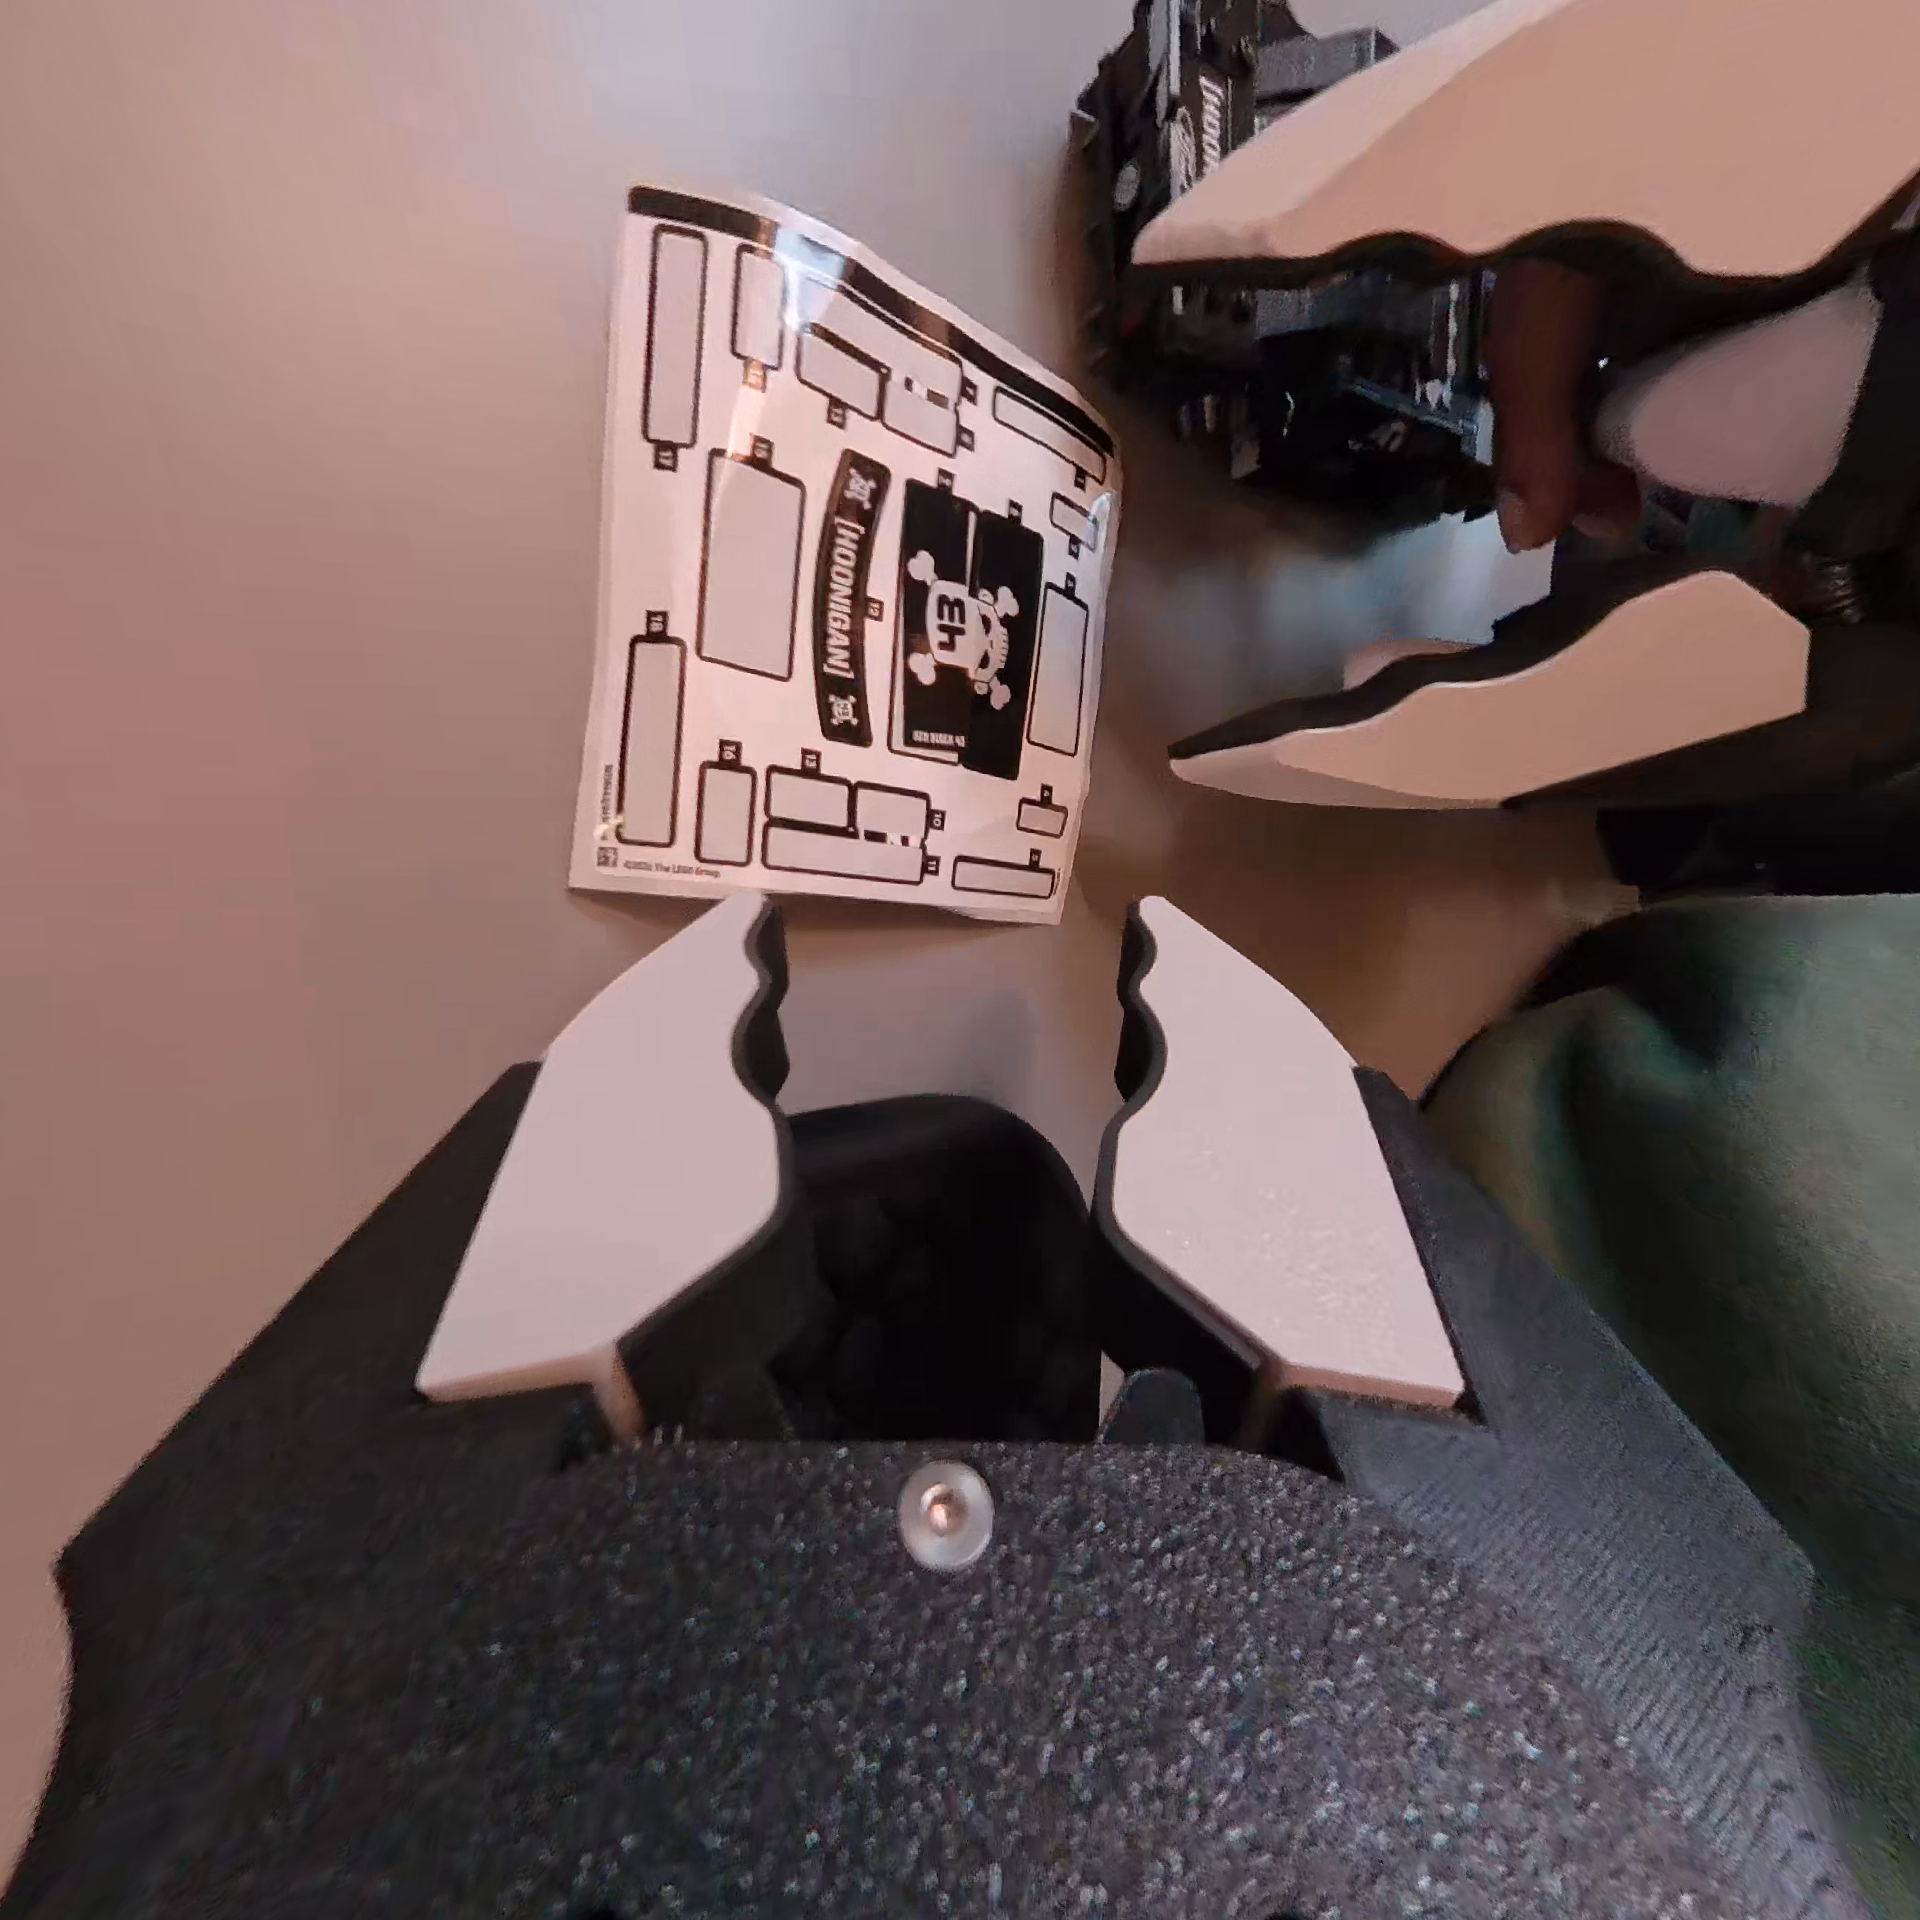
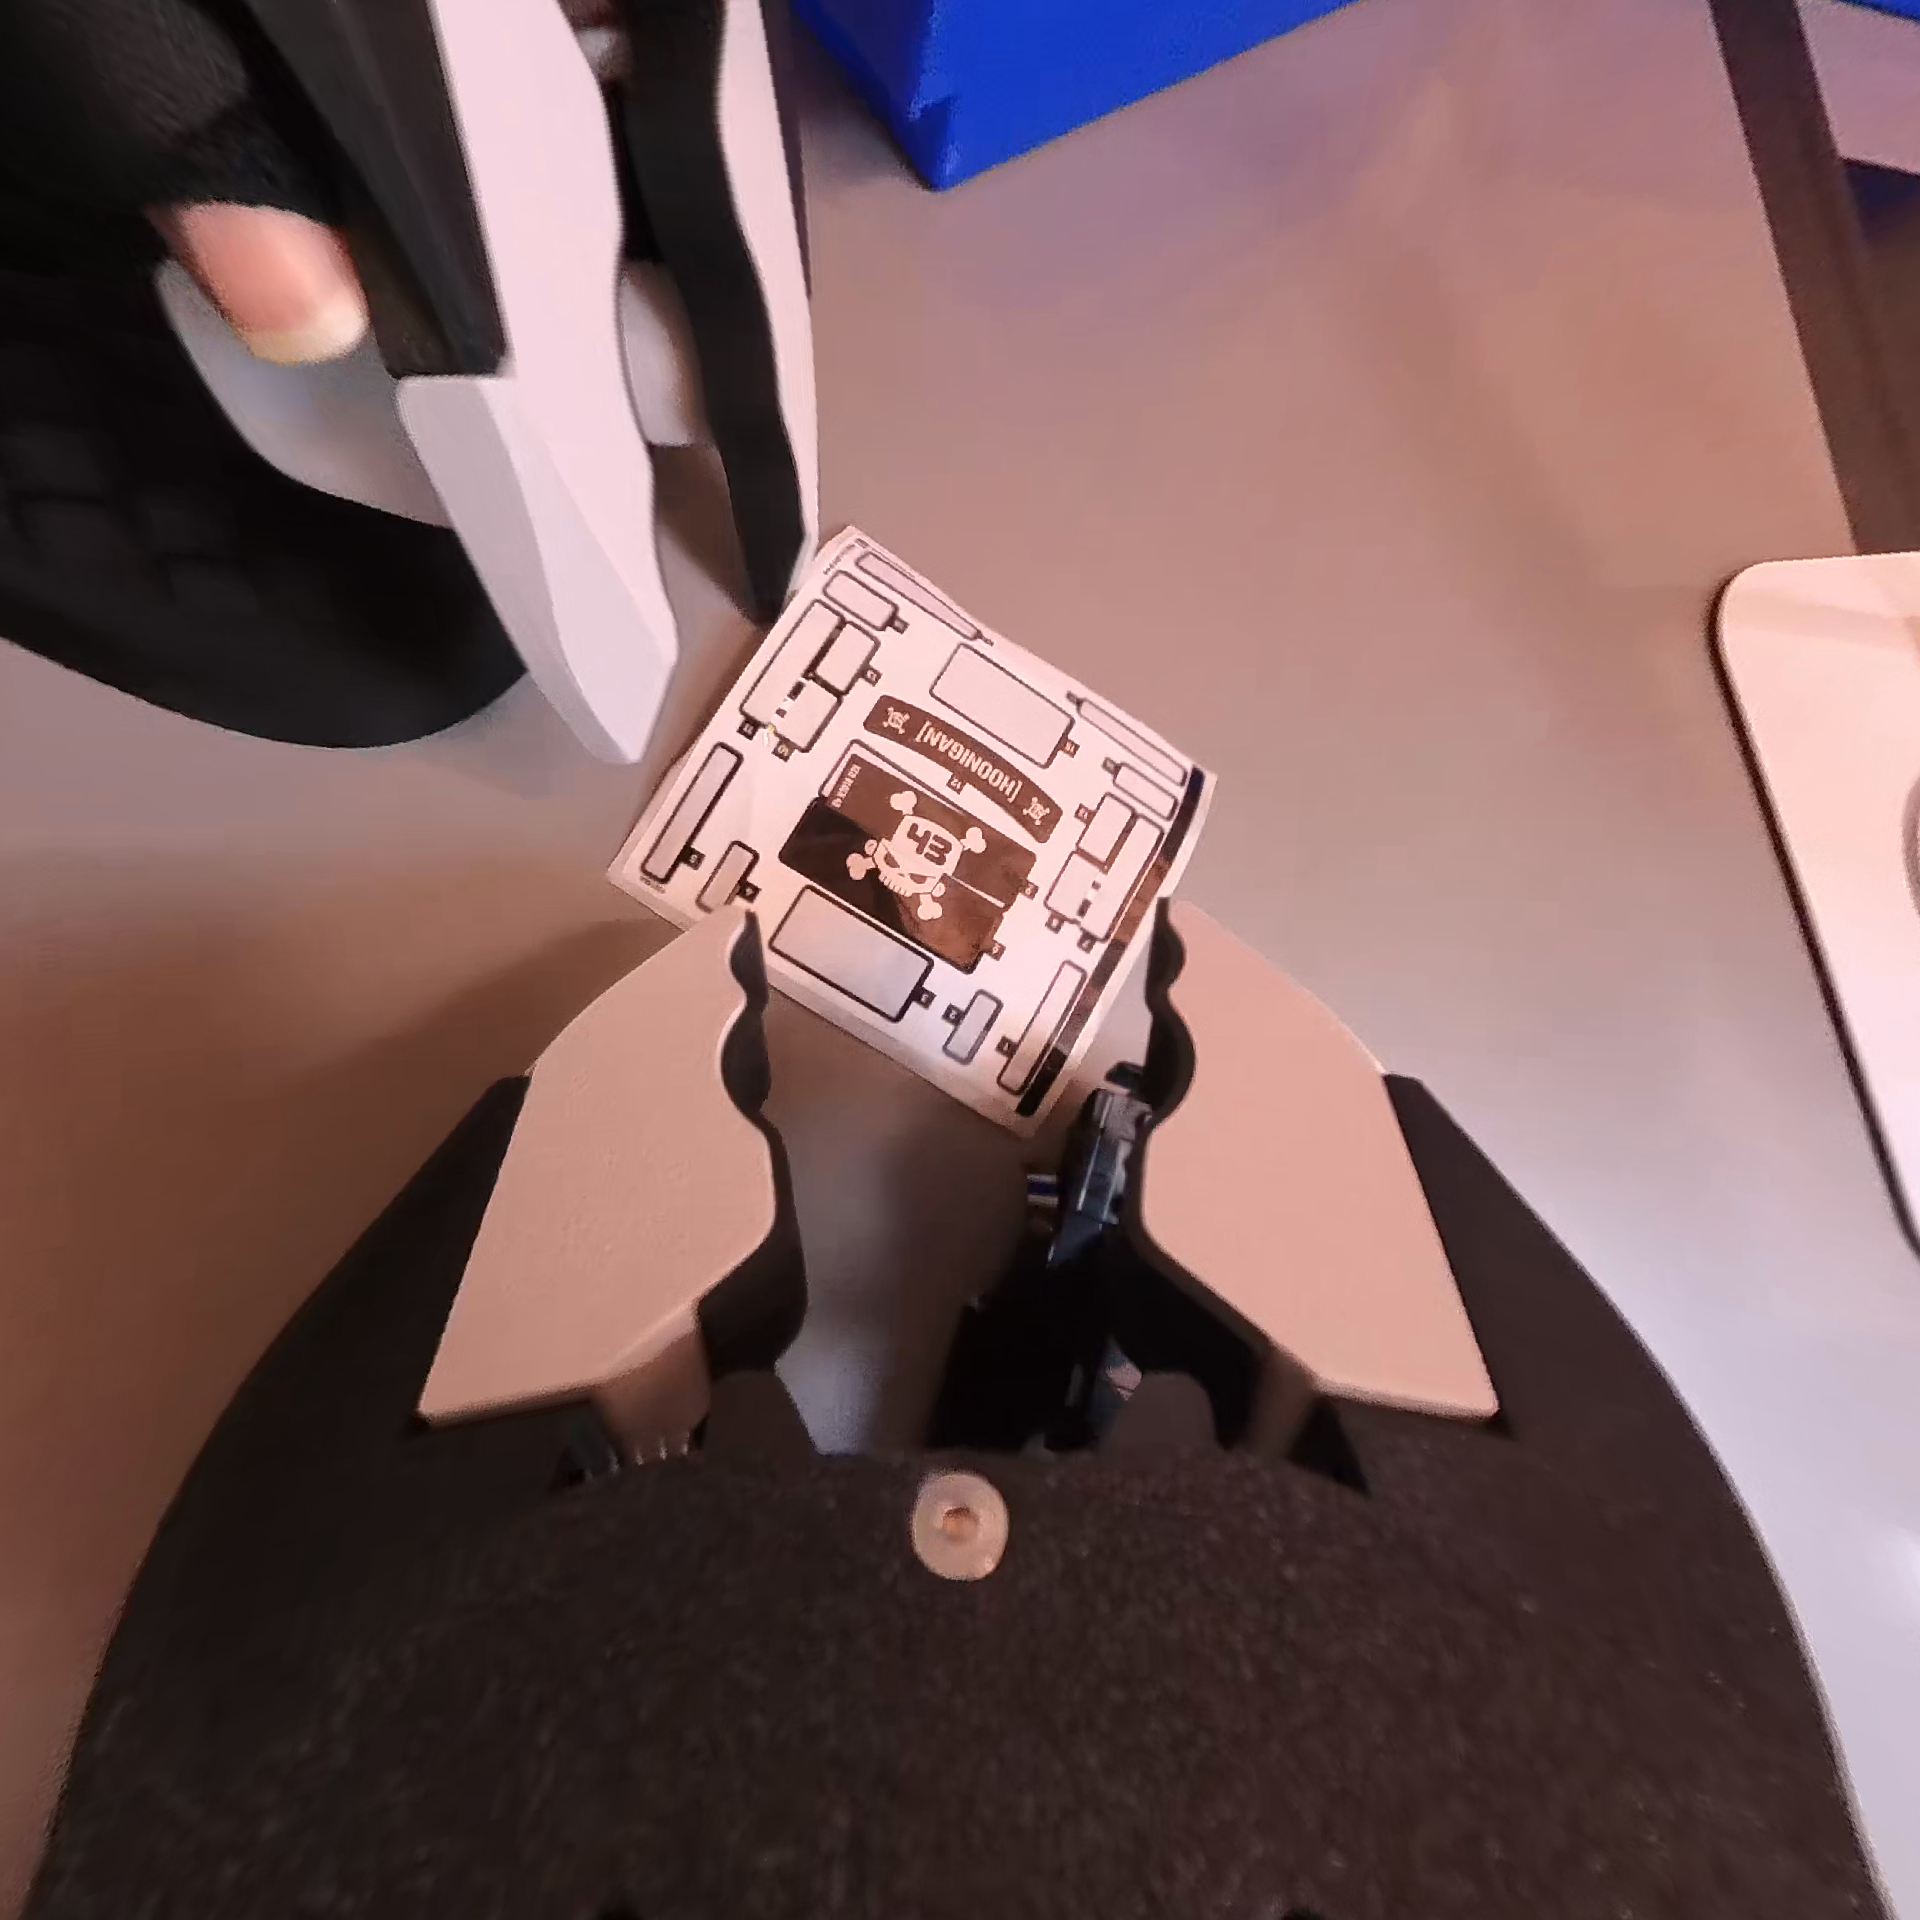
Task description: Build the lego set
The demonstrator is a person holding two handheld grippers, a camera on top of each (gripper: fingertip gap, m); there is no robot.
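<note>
Just beyond the empty, parted left gripper, flat white sticker sheet, long axis running far; right gripper likewise parted, empty, nearer.

Looks like an office or lab desk: plain light-grey tabletop, blue plastic box at the far edge, and a white flat base at the right, possibly a monitor stand. Work items on it are a sticker sheet and a dark lego model. Nothing domestic visible.
</note>
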